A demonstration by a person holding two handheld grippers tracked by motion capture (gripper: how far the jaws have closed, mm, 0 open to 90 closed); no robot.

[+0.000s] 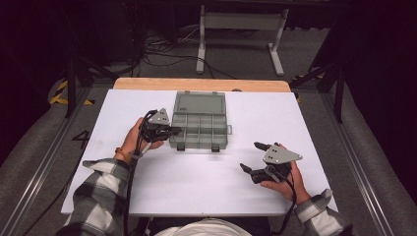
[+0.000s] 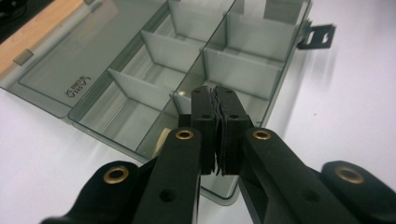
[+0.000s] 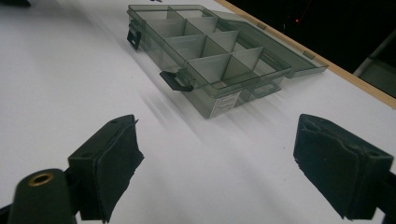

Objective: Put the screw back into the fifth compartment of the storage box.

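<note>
A translucent smoky-grey plastic compartment box [image 1: 198,128] lies open toward the far middle of the white surface [image 1: 147,191], its flat lid [image 1: 199,103] folded back toward the wooden far edge and its divided tray facing up; the compartments look empty, apart from a pale something glimpsed in the near corner cell in the left gripper view, too hidden behind the jaws to name. The left gripper [image 1: 175,131] sits at the tray's left side, its tip right over the rim, and the left gripper view shows its jaws pressed together with nothing visibly between the pads, poised just above a near compartment of the box [image 2: 154,79]. The right gripper [image 1: 252,157] rests well apart from the box, low over the bare surface to its right and nearer the person, jaws spread wide and empty, looking across at the box [image 3: 210,51] and its two dark latches. My reading is that the work stands at the box itself, with the left gripper attending to that near corner cell, either poking into it or just done there. A next move would call for parting those jaws before any grasp, and bringing the right gripper in to steady the light tray so it does not slide
</note>
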